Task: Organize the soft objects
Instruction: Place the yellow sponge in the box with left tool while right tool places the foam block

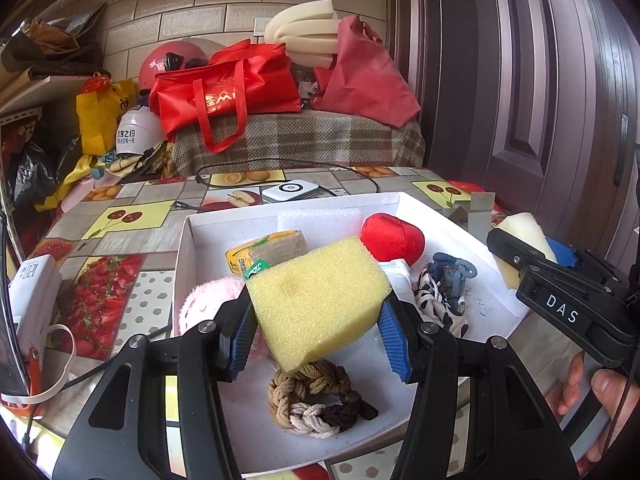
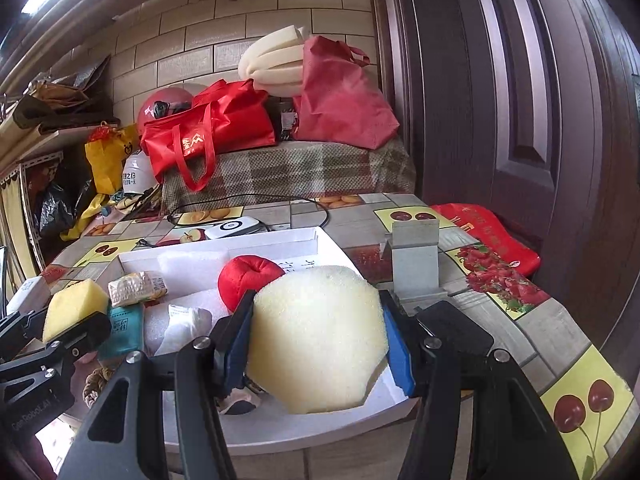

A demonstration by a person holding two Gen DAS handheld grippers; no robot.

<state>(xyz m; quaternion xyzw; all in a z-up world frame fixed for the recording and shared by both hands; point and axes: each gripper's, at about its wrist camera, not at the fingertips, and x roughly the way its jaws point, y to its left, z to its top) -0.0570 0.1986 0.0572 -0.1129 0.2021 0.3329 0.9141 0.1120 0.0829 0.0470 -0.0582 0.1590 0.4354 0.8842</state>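
Left tongs (image 1: pixel 318 334): pinching a yellow sponge block (image 1: pixel 318 300), held above the white tray (image 1: pixel 440 216).
Right tongs (image 2: pixel 318 344): pinching a pale cream sponge (image 2: pixel 320 336) over the tray's right part; body lettered "DAS" in the left wrist view.
Tray contents: braided rope knot (image 1: pixel 316 404), red plush apple (image 1: pixel 392 238), pink fluffy toy (image 1: pixel 204 304), spotted scrunchie (image 1: pixel 440 300), yellow snack packet (image 1: pixel 266 252), white foam slab (image 1: pixel 320 220).
Desk (image 1: pixel 132 236): fruit-print cloth; white charger (image 1: pixel 290 190) with black cable behind the tray.
Background: red tote bag (image 1: pixel 224 92) with partly legible lettering, white helmet (image 1: pixel 138 130) bearing Chinese characters.
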